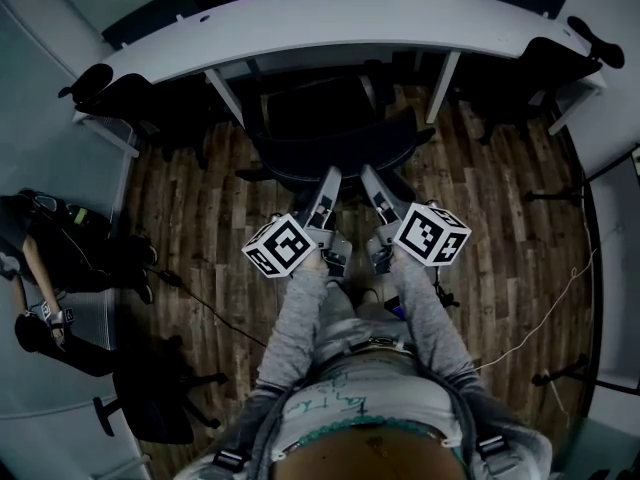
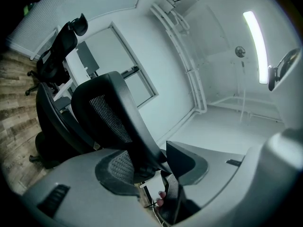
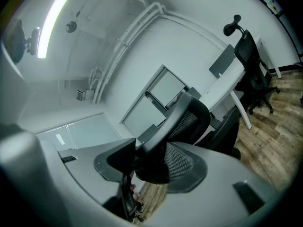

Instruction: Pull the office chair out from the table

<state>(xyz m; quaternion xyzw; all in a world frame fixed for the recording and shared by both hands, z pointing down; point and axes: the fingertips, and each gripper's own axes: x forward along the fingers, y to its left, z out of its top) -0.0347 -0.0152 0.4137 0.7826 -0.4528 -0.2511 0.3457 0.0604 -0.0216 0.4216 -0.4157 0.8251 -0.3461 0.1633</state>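
Note:
A black mesh office chair stands with its seat partly under the curved white table. I stand behind it, and both grippers reach forward to the top edge of its backrest. My left gripper is shut on the left part of that edge. My right gripper is shut on the right part, close beside it. In the left gripper view the backrest frame runs down between the jaws of the left gripper. The right gripper view shows the same frame held in the right gripper.
Other black chairs stand at the table's left end, its right end and behind it. A person crouches at the left. A chair base sits at the lower left. A thin cable trails over the wooden floor on the right.

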